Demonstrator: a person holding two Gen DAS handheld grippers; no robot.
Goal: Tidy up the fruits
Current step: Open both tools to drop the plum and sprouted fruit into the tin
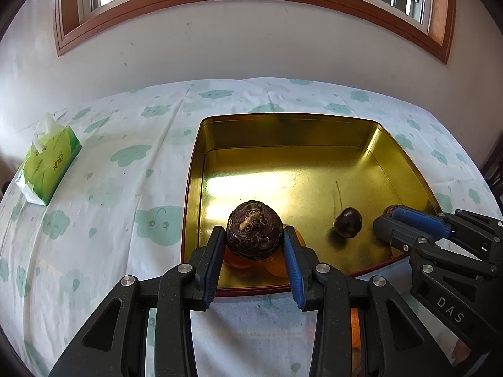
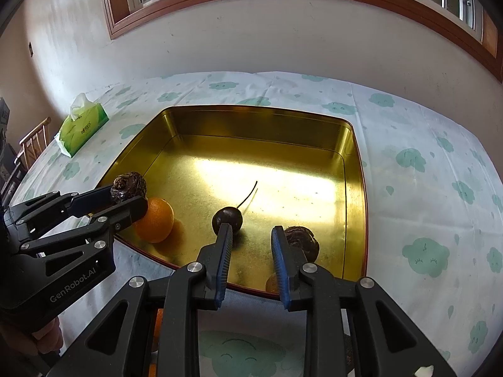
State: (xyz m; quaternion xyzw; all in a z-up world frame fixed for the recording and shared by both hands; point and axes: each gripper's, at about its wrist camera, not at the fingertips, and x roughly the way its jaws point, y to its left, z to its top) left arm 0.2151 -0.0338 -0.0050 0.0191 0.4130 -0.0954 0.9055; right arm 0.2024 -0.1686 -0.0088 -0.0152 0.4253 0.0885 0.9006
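A gold metal tray (image 1: 283, 132) (image 2: 251, 125) sits on the table. My left gripper (image 1: 255, 235) (image 2: 129, 194) is shut on a dark wrinkled fruit (image 1: 254, 232) (image 2: 128, 185), held just above an orange (image 2: 154, 220) at the tray's near left edge. A smooth dark fruit with a thin stem (image 1: 347, 222) (image 2: 227, 218) lies in the tray. My right gripper (image 2: 252, 235) (image 1: 388, 216) is open and empty over the tray's near edge. A second wrinkled fruit (image 2: 300, 241) lies just right of its right finger.
A green tissue pack (image 1: 48, 165) (image 2: 82, 127) lies at the far left on the cloud-patterned tablecloth (image 1: 103, 188). A wall with a wood-framed window stands behind the table. A wooden chair (image 2: 33, 139) stands at the left.
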